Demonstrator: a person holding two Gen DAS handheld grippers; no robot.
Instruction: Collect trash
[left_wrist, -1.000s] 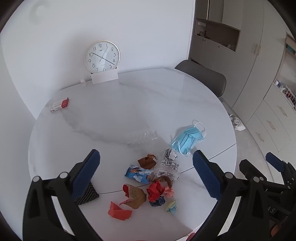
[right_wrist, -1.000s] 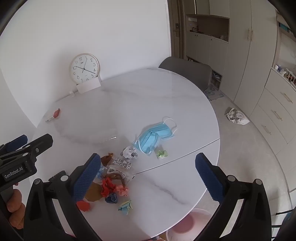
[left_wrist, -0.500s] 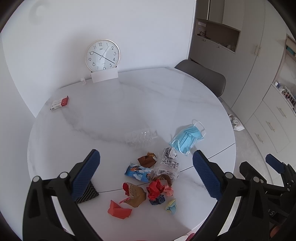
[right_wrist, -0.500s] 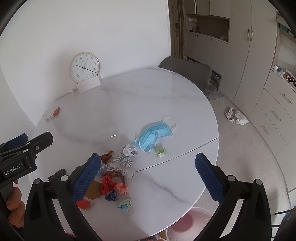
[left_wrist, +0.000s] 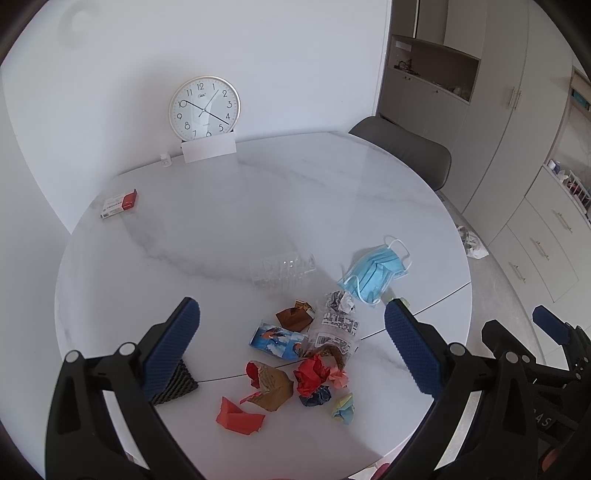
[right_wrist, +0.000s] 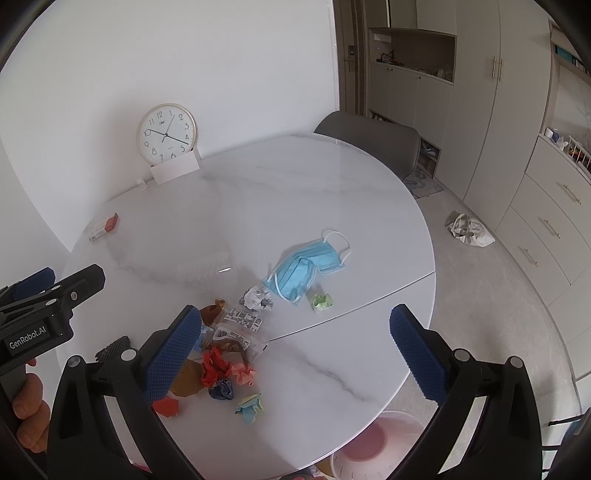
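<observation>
A pile of trash lies on the round white marble table (left_wrist: 229, 206): blue face masks (left_wrist: 373, 271), a clear plastic bottle (left_wrist: 282, 269), a labelled clear packet (left_wrist: 334, 328), a blue picture wrapper (left_wrist: 277, 339) and red crumpled paper (left_wrist: 312, 374). My left gripper (left_wrist: 291, 347) hovers open above the pile, holding nothing. My right gripper (right_wrist: 293, 350) is open too, above the table's near right part. In its view the masks (right_wrist: 306, 269), a green paper ball (right_wrist: 321, 302) and a pink bin (right_wrist: 376, 443) below the table edge show.
A wall clock (left_wrist: 204, 109) leans at the back by a white card. A red-and-white box (left_wrist: 120, 203) lies far left, a black mesh piece (left_wrist: 173, 384) near left. A grey chair (right_wrist: 369, 144) stands behind; a white bag (right_wrist: 469, 230) lies on the floor by cabinets.
Both views have shifted only very slightly. The trash has not moved and both grippers stay open.
</observation>
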